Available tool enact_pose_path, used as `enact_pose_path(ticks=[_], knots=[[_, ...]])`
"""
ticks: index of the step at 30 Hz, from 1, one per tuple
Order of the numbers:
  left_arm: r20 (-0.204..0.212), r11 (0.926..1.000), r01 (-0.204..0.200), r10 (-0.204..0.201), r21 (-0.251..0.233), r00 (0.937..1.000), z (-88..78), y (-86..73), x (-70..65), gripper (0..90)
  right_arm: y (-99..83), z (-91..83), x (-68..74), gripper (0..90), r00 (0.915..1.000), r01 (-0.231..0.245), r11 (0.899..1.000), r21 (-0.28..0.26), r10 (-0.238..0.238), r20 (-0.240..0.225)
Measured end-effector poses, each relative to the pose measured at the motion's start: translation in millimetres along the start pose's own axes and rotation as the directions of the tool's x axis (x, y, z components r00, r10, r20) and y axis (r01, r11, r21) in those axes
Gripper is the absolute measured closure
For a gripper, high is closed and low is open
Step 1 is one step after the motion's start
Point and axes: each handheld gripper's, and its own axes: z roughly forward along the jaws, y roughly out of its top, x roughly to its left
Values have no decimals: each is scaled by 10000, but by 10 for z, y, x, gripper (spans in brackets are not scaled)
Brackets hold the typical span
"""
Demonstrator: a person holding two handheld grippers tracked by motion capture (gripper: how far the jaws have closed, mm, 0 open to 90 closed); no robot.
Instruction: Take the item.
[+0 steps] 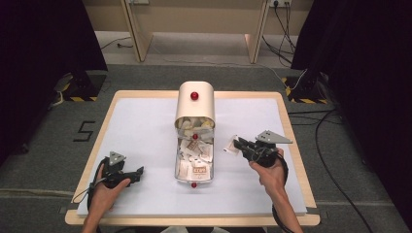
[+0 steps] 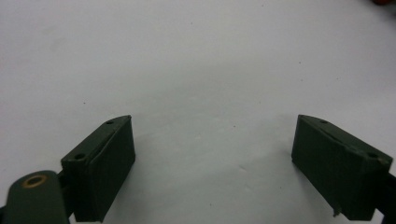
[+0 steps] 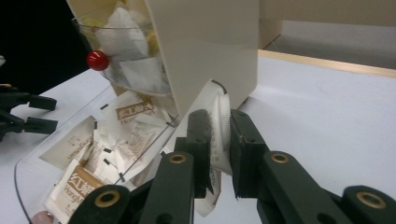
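High view: a cream dispenser (image 1: 195, 101) with a rounded top and a red knob (image 1: 194, 95) stands at the centre rear of the white surface (image 1: 145, 131). A clear drawer (image 1: 194, 160) extends from the front of the dispenser toward the person and contains many paper sachets (image 1: 197, 155); some carry brown printed labels. A second red knob (image 1: 194, 185) sits on the drawer's near end.

The right gripper (image 1: 232, 144) is positioned just to the right of the drawer, above the surface, held by the right hand (image 1: 270, 170). Its fingers are closed narrow on a single white sachet (image 1: 230, 145), which stands apart from the drawer, to its right. Right gripper view: the held sachet (image 3: 218, 128) is clamped on edge between the two black fingers (image 3: 198, 140), close to the dispenser's cream side wall (image 3: 210, 42). The drawer (image 3: 60, 154) lies to the left of the fingers, with labelled sachets inside.

The left gripper (image 1: 138, 172) rests low over the surface, well to the left of the drawer, held by the left hand (image 1: 104, 189). Left gripper view: its fingers (image 2: 102, 163) are spread wide, with bare white surface between them and nothing held.
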Motion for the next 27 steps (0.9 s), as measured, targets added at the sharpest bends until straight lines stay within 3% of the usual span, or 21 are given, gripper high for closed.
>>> enact_pose_path(ticks=[27], knots=[[7,10000,3,-3,-2,10000,0,0,0,124,-214,36,-307,801,9940,-607,9973,404,567,936]])
